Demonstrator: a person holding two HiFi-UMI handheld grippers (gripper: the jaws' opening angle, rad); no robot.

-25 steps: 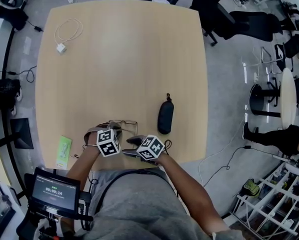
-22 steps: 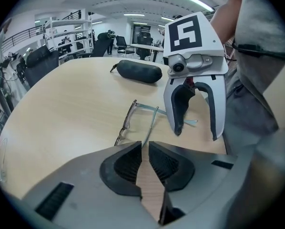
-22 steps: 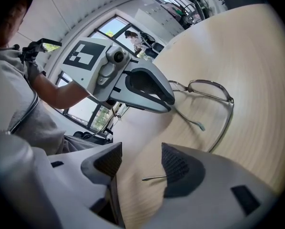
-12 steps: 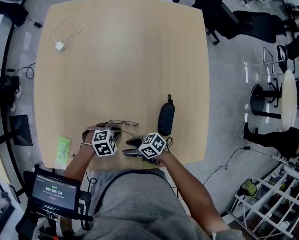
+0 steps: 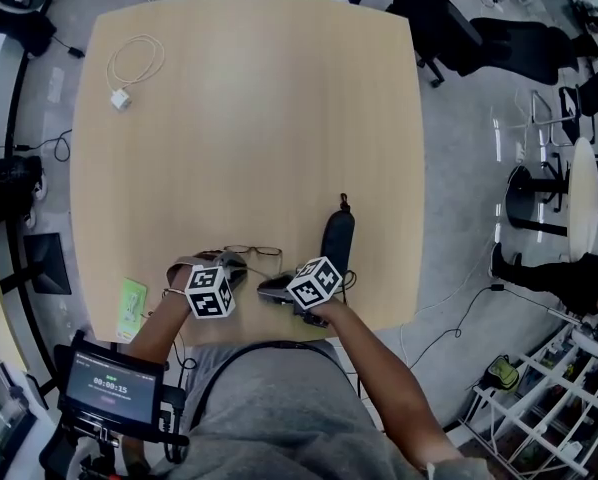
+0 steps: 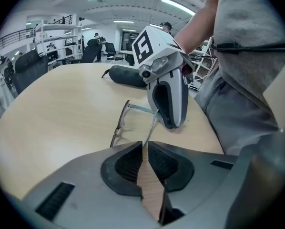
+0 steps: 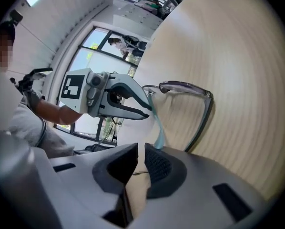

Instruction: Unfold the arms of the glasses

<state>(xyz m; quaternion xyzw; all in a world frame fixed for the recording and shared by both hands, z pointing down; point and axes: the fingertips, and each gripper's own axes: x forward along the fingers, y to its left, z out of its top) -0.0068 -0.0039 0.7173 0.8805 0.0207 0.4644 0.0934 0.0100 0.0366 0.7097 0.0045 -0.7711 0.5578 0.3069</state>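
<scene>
The thin-framed glasses lie on the wooden table near its front edge. My left gripper is at their left. Its jaws are shut on one thin arm, which runs up out of the gap toward the frame. My right gripper comes in from the right. Its jaws have just been closing and now stand nearly together on the pale blue tip of an arm. The dark front of the glasses stands beyond that tip. In the left gripper view the right gripper's fingers meet the arm.
A black glasses case lies just right of the glasses, beyond the right gripper. A white cable with a charger is at the far left corner. A green card lies near the front left edge. Office chairs stand past the far edge.
The right gripper's marker cube has rolled and shifted slightly right. Its dark fingers, spread apart earlier, now lie together. The left gripper and the glasses have barely moved.
</scene>
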